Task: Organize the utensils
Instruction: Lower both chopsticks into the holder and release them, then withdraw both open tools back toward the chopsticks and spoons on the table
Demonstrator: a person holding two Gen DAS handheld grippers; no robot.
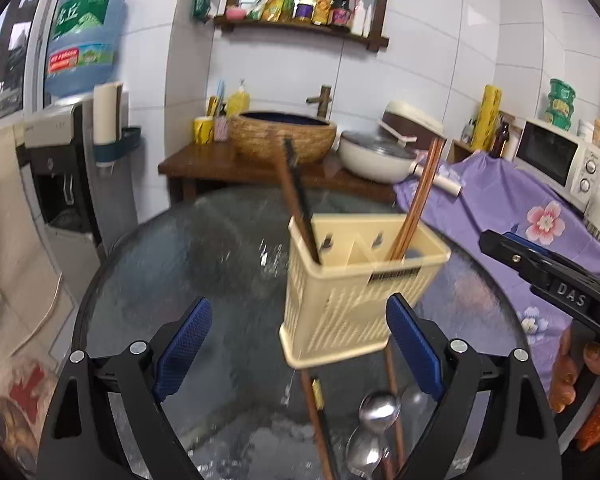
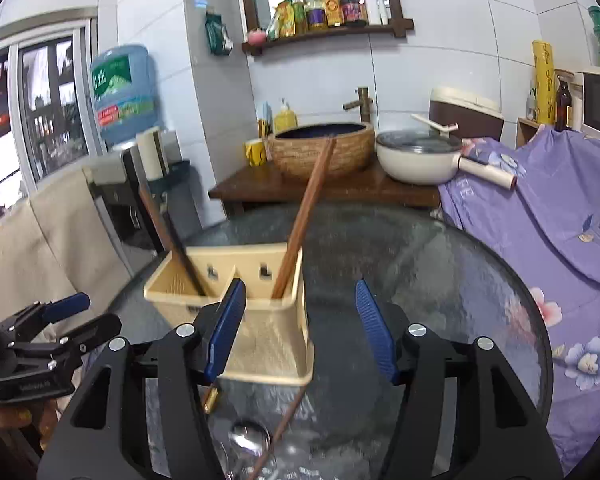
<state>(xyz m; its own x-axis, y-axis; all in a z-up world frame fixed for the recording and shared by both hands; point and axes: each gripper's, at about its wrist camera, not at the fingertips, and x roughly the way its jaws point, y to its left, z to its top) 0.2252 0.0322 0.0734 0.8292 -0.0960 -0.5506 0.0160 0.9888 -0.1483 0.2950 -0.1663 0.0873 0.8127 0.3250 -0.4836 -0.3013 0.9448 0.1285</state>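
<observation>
A cream slotted utensil holder [image 1: 352,292] stands on the round glass table [image 1: 172,264]. A dark pair of chopsticks [image 1: 296,200] leans in its left compartment and a red-brown pair [image 1: 420,200] in its right. My left gripper [image 1: 300,344] is open just in front of the holder, with nothing between its pads. Below it lie loose chopsticks [image 1: 316,416] and two steel spoons [image 1: 380,408]. My right gripper [image 2: 300,328] is open too, nothing between its pads, its left finger across the holder [image 2: 276,336]. A loose chopstick [image 2: 284,428] and a spoon [image 2: 250,438] lie beneath it.
The right gripper [image 1: 500,240] reaches in from the right edge, held by a hand [image 1: 568,376]. A purple floral cloth [image 2: 540,220] covers a surface at the right. Behind the table, a wooden stand carries a woven basin [image 2: 324,148] and a white pan [image 2: 416,160]. A water dispenser [image 1: 60,168] stands left.
</observation>
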